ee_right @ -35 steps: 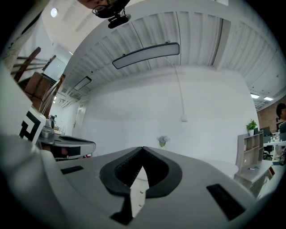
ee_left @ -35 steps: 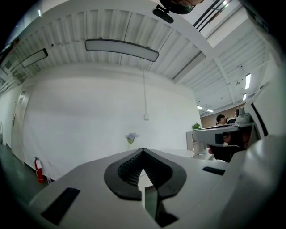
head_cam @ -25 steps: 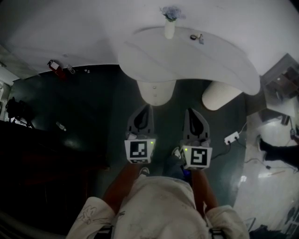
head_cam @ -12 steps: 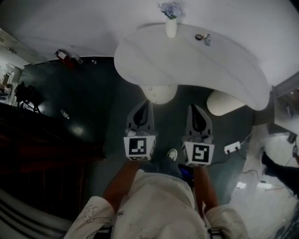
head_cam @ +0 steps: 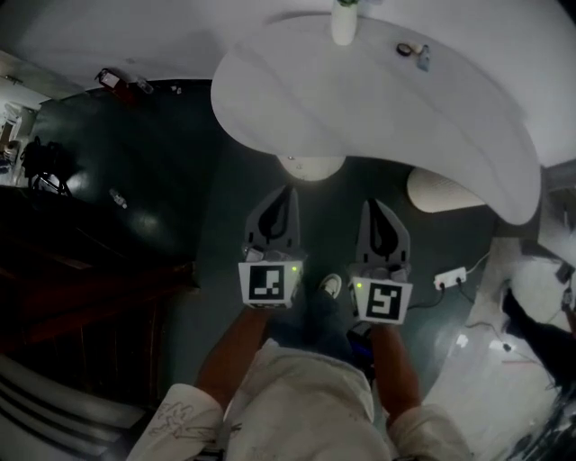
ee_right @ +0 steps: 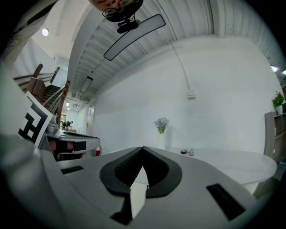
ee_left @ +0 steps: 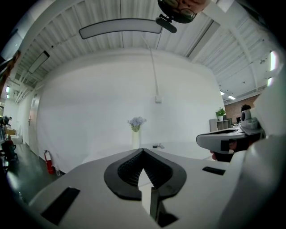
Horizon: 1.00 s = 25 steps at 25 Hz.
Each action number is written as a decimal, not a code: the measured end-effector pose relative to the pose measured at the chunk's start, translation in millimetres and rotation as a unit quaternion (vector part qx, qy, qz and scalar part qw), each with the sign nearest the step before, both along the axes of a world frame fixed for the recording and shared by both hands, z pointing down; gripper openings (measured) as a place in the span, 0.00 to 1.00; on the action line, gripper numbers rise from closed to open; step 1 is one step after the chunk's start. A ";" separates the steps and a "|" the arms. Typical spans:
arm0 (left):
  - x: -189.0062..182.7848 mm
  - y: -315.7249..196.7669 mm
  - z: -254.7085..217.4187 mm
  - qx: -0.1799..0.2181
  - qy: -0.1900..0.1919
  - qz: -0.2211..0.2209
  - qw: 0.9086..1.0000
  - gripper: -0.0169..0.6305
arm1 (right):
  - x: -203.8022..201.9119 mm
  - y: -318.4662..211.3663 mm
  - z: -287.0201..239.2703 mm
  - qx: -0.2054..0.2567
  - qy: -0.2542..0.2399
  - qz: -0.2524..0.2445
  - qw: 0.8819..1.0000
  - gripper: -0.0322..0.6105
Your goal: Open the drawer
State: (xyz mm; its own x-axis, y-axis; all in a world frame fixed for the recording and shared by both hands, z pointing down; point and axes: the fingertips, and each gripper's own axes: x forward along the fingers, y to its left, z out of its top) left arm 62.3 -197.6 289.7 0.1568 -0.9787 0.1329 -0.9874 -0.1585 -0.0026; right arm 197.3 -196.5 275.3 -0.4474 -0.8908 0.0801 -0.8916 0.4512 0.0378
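No drawer shows in any view. My left gripper and right gripper are held side by side in front of the person's body, pointing roughly level toward a white curved table. Both are shut and hold nothing. In the left gripper view the jaws meet at a point, with the table and a white vase of flowers beyond. The right gripper view shows its jaws closed the same way, with the vase straight ahead.
The table rests on a white pedestal and a second white leg. Small items lie on it near the vase. A power strip lies on the dark floor at right, dark stairs at left, a fire extinguisher by the wall.
The table has come closer and fills more of the head view as the person walks toward it. Both grippers stay shut and side by side.
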 end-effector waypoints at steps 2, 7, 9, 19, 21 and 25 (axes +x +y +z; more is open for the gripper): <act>-8.1 -8.0 14.1 -0.005 -0.002 0.000 1.000 0.03 | -13.0 -6.2 14.2 -0.001 0.007 -0.008 1.000 0.06; -20.7 -25.2 62.3 -0.019 0.001 -0.001 1.000 0.03 | -41.9 -22.2 62.3 -0.015 0.026 -0.022 0.999 0.06; -25.3 -29.6 86.2 -0.028 0.001 -0.001 1.000 0.03 | -51.2 -26.9 82.0 -0.020 0.027 -0.026 0.999 0.06; -47.9 -30.1 191.5 -0.056 0.007 -0.003 0.998 0.03 | -82.4 -41.0 190.8 -0.021 0.040 -0.036 0.998 0.06; -51.3 -29.2 213.6 -0.063 0.004 -0.001 0.998 0.03 | -85.3 -42.7 212.5 -0.021 0.034 -0.029 0.999 0.06; -56.5 -33.8 255.8 -0.062 -0.006 -0.004 0.998 0.03 | -90.2 -44.2 249.3 -0.016 0.035 -0.030 0.999 0.06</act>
